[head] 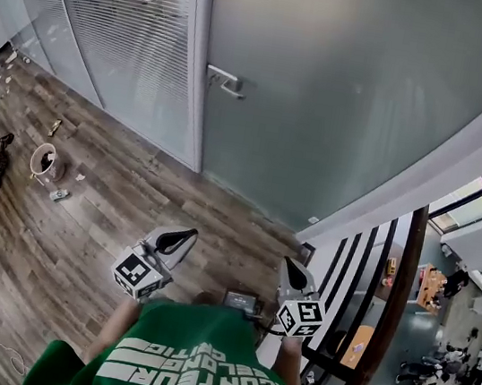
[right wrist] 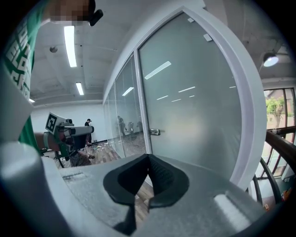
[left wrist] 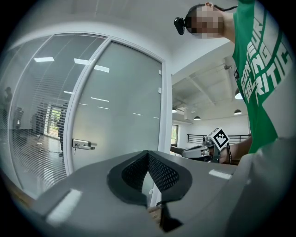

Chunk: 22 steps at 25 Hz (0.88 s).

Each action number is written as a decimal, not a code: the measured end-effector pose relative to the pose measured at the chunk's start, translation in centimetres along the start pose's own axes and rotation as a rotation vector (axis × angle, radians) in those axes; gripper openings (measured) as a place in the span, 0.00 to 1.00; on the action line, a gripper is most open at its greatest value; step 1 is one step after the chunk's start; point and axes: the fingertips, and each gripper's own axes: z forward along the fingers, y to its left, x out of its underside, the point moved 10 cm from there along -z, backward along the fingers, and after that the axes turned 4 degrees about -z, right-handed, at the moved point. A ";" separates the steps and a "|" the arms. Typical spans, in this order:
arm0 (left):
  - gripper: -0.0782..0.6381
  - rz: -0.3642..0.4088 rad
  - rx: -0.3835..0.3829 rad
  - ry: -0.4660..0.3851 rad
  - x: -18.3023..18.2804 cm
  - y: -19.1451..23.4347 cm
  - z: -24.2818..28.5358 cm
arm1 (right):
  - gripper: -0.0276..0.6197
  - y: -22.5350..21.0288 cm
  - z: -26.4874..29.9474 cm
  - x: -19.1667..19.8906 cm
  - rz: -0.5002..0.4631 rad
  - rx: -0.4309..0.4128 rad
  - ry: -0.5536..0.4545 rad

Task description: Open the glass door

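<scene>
The horizontal silver lever handle (head: pixel 225 80) on the closed frosted glass door (head: pixel 357 88) lay well ahead of both empty, pressed-together claws, nearer the left claw (head: pixel 185 236) than the right claw (head: pixel 290 266).

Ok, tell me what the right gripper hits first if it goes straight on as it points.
Probably the frosted glass door, low down, below its handle. The right gripper, jaws shut and empty, has nothing standing before that; depth is unclear.
</scene>
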 end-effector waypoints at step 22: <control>0.13 -0.031 0.018 0.054 1.8 2.2 5.5 | 0.03 -4.2 1.5 1.2 0.028 0.029 0.064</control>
